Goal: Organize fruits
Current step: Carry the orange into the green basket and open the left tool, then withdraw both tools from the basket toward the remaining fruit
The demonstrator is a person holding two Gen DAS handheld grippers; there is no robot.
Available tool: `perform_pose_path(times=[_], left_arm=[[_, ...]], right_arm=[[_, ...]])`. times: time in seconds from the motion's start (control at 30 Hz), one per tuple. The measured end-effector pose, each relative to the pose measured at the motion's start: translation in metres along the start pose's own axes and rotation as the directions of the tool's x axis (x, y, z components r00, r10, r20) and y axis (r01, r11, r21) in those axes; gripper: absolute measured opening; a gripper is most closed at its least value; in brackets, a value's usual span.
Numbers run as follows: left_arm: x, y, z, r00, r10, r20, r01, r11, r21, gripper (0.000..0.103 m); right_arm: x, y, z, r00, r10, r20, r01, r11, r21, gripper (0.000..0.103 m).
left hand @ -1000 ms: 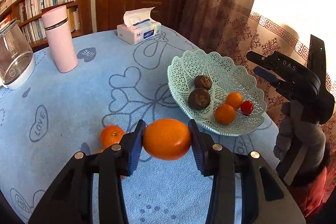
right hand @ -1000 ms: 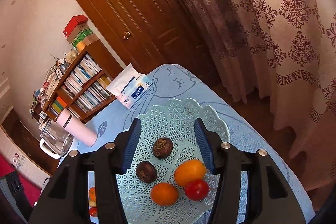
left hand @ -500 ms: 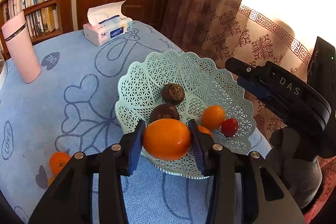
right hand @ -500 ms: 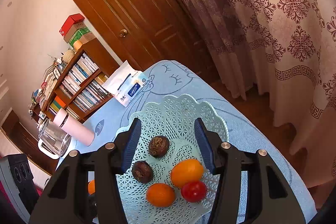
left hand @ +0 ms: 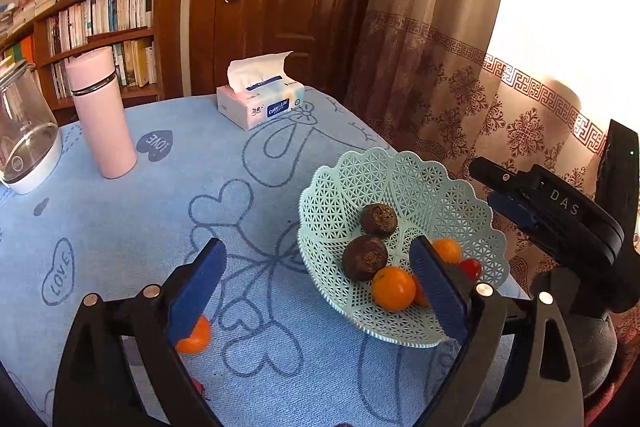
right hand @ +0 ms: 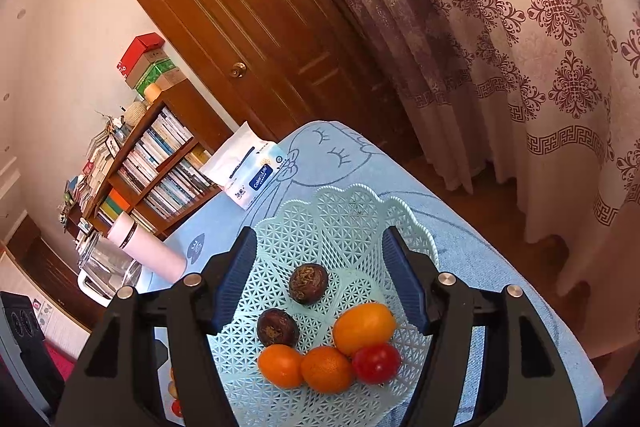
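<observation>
At lower center my left gripper point(left hand: 318, 279) hangs w/ jaws wide, empty; right gripper point(right hand: 320, 279) likewise agape over basket point(right hand: 352, 203) w/ three oranges point(right hand: 364, 321)

3 oranges point(right hand: 364, 323) in basket point(right hand: 348, 207), 2 dark fruits point(right hand: 308, 283), 1 tomato point(right hand: 376, 363) (plus 1 orange point(left hand: 196, 339) on cloth).

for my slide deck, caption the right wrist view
Open right tool above pale green lattice plastic basket holding six fruits.
</observation>
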State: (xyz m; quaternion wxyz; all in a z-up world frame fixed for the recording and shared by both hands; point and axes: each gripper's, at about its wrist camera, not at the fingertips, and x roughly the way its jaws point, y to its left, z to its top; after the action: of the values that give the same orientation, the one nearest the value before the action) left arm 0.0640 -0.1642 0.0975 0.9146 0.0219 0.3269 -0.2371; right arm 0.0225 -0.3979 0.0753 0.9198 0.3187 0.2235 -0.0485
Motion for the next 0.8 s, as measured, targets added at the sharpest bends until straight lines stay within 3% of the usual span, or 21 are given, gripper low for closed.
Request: perform_pose_path(times=[0.2,0.7,0.8], left_arm=[[-0.012,0.010,-0.004,0.986,0.155,0.064,-0.157,0.987,0.036,0.092],[-0.028,0.036,-0.013,0.958,0.270,0.098,-0.272,0.962,0.005,0.092],[-0.030,0.039,-0.015,0.953,0.287,0.101,-0.288,0.958,-0.001,0.092]], right_arm=[[-0.003,0.003,0.000,1.000,0.021,0.016,-0.021,1.000,-0.001,0.077],[-0.012,0.024,-0.007,0.996,0.075,0.044,-0.072,0.995,-0.067,0.087],[-0.019,0.031,-0.008,0.993,0.095,0.072,-0.088,0.992,-0.094,0.093]])
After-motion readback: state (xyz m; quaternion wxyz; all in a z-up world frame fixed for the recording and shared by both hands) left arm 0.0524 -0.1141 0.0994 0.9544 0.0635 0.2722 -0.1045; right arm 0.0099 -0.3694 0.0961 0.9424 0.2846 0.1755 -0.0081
